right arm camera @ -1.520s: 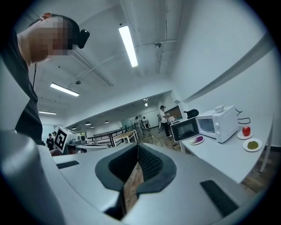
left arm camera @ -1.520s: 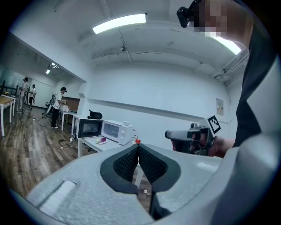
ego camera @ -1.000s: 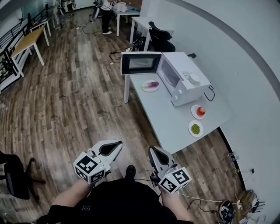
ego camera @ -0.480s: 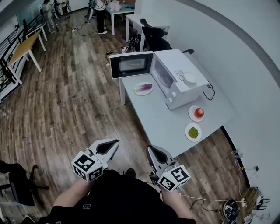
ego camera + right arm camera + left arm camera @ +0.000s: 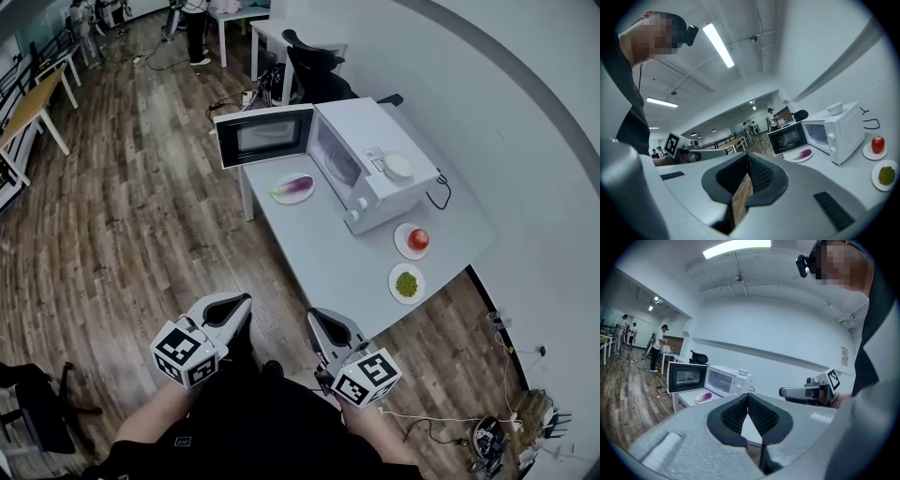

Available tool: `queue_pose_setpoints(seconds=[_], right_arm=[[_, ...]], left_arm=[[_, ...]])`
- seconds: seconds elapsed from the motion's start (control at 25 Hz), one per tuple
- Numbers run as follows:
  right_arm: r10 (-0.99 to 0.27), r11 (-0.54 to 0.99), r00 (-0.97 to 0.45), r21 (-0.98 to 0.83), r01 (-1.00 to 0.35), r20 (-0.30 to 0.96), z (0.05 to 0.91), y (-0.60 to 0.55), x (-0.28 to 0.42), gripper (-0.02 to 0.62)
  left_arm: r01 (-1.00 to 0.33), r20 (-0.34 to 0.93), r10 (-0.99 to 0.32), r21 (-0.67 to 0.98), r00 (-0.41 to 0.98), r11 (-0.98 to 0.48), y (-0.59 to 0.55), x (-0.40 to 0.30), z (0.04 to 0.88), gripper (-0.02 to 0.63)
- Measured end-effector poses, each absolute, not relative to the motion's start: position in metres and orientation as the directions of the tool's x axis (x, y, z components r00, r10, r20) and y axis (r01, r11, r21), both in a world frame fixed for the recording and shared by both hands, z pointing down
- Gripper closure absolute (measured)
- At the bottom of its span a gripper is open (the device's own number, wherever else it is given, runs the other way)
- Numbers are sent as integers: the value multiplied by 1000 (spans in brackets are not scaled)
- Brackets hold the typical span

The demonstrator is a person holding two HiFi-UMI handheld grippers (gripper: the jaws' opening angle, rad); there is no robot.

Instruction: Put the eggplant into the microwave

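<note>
Table (image 5: 330, 264) nearer; eggplant (image 5: 294, 187) lengthwise toward microwave (image 5: 373, 150)

Light is bright and even, with faint shadows. High above the fingers (image 5: 761, 176), strip lamps (image 5: 719, 44) glow slightly blown out. Both gripper views bend hard at the edges and fall to black corners. The fingers themselves are soft, the room beyond them sharper. The head view bows the wall (image 5: 525, 141).
</note>
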State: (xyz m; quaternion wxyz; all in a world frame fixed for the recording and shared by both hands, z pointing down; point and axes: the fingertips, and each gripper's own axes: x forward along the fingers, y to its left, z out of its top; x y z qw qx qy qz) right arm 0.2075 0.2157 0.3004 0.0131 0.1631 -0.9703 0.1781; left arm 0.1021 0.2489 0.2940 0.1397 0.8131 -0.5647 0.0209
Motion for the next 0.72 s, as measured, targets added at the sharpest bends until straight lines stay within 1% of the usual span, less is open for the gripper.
queue_pose_setpoints(seconds=[0.24,0.52,0.72], right_arm=[[-379,858,-921,-336,-388,97,303,168,177,580],[-423,840,-899,-324,-435,110,303,108,108,580],[-472,822,-870,-285,-493,145,302,65,58,580]], left_arm=[[-912,184,-903,213,389,-350,204,60,299,598],[-897,175,-886,200,429,-395,139,-9,297,598],[-887,172,-876,193,451,-419,96,-64,292,598]])
